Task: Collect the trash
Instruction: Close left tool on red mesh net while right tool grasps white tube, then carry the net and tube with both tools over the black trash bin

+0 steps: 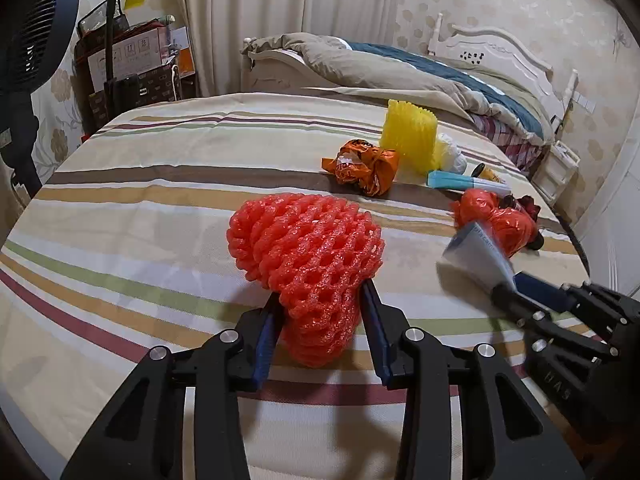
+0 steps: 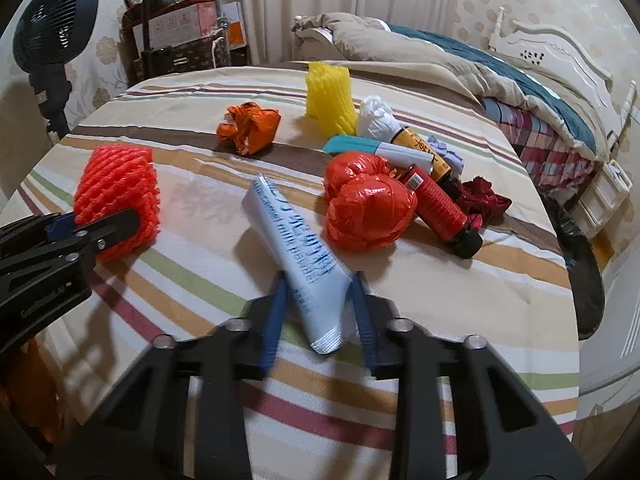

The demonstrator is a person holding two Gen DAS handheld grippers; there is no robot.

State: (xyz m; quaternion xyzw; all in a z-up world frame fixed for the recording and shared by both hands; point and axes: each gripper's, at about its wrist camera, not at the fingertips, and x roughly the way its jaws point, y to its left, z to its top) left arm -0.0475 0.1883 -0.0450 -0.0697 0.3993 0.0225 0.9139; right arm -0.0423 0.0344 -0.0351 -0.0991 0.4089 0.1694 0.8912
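Left gripper (image 1: 320, 312) jaws clamp the red foam net (image 1: 308, 264)

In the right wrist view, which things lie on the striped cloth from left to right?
Red foam net in the left tongs → crumpled orange wrapper → pale blue sachet in the right tongs → red plastic bag → red bottle.

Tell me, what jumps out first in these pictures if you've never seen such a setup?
Brightest is the red foam fruit net, squeezed between the blue-padded fingers of the left gripper over the striped tablecloth. Next is the pale blue milk powder sachet, pinched in the right gripper. Behind them lies a heap of litter: a crumpled red plastic bag, a yellow foam net standing upright and an orange wrapper.
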